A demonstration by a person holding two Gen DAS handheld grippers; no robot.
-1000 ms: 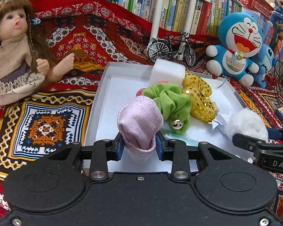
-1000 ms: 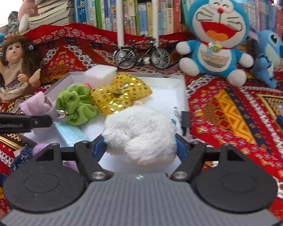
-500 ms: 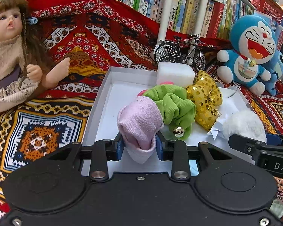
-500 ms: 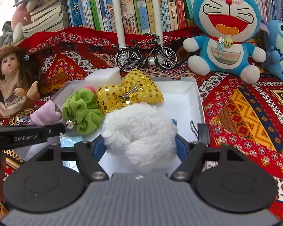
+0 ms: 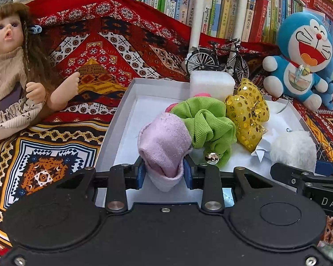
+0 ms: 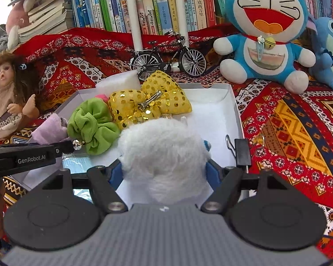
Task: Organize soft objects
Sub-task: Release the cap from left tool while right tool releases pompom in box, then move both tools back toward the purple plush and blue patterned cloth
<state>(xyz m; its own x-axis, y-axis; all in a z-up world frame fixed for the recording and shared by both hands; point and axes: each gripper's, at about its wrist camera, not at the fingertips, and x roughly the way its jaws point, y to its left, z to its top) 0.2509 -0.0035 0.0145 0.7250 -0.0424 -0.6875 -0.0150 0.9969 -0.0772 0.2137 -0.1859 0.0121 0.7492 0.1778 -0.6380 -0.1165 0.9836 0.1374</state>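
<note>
One shallow white cardboard box (image 5: 113, 133) lies on the red patterned cloth (image 5: 113, 42). In it, from its far edge forward: one white foam block (image 5: 212, 84), one gold sequinned bow (image 6: 148, 104), one green fabric scrunchie (image 5: 206, 124). Over the near edge, the right hand-held gripper (image 6: 164, 173) clamps one white fluffy pompom (image 6: 164, 155); the left hand-held gripper (image 5: 164, 173) pinches one pink knitted sock (image 5: 164, 146).

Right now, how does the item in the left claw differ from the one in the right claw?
The pink sock in the left claw is smooth knit and folded, pinched narrow; the white pompom in the right claw is fluffy, round and bulkier, so its jaws stand wider. The sock sits beside the green scrunchie; the pompom is nearer the yellow sequin bow. Both are held over the white box.
</note>
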